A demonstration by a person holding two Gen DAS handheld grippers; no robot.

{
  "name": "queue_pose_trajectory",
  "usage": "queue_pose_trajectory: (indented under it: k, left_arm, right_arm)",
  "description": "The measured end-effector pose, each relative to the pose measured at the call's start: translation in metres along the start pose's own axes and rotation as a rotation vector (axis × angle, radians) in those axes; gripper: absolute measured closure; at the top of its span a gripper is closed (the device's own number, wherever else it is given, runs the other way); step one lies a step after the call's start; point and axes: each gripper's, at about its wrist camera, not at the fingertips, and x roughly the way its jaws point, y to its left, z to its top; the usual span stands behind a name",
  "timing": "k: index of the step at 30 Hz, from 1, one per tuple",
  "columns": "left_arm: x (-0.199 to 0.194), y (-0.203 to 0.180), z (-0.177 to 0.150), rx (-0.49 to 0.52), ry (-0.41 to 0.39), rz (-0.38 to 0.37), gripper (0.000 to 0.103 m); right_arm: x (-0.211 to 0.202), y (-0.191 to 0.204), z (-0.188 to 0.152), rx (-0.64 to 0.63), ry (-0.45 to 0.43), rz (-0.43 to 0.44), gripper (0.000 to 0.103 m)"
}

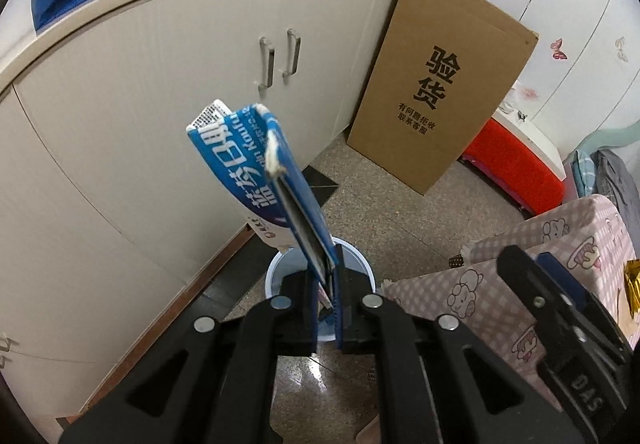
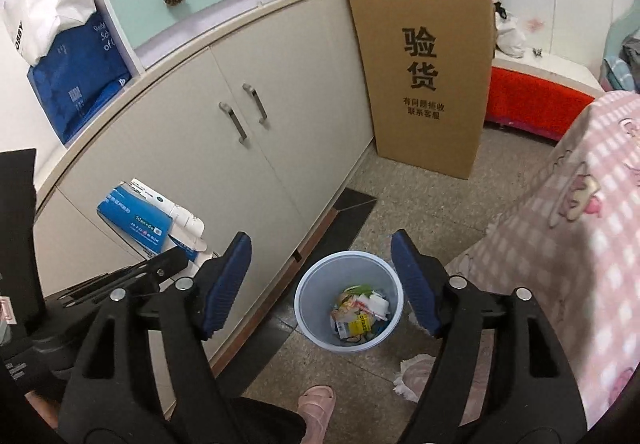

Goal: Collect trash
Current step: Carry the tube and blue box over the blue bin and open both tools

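My left gripper (image 1: 326,284) is shut on the lower end of a flattened blue and white carton (image 1: 248,164), which sticks up and away from it. Right beneath stands a pale round waste bin (image 1: 360,264) on the floor. In the right wrist view my right gripper (image 2: 324,284) is open with nothing between its blue pads (image 2: 232,276). It hangs over the same bin (image 2: 308,308), which holds several crumpled wrappers (image 2: 360,312). The carton (image 2: 136,220) and left gripper (image 2: 176,264) show at the left. The right gripper (image 1: 540,272) shows at the right of the left wrist view.
Beige cabinet doors (image 2: 240,172) run along the left. A tall cardboard box (image 2: 424,64) leans against their far end. A pink checked cloth (image 2: 580,244) covers furniture on the right. A crumpled pale wad (image 2: 416,372) and a person's slippered foot (image 2: 316,404) are on the floor near the bin.
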Motion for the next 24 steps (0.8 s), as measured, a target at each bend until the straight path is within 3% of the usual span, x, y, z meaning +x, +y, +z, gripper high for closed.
queue_pose_trajectory:
  k: [12,19,24]
  left_arm:
    - [-0.015,-0.022,0.001,0.035,-0.041,0.005,0.096]
    - [0.001,-0.037,0.014,0.039,-0.036,0.002,0.095]
    - [0.015,-0.046,0.024,0.033,-0.045,0.014,0.088]
  right_arm:
    - [-0.029,-0.019,0.007,0.042,-0.075,-0.001,0.027]
    - [-0.029,-0.029,0.011,0.072,-0.110,-0.002,0.026]
    - [-0.017,-0.039,0.013,0.096,-0.099,-0.009,0.026]
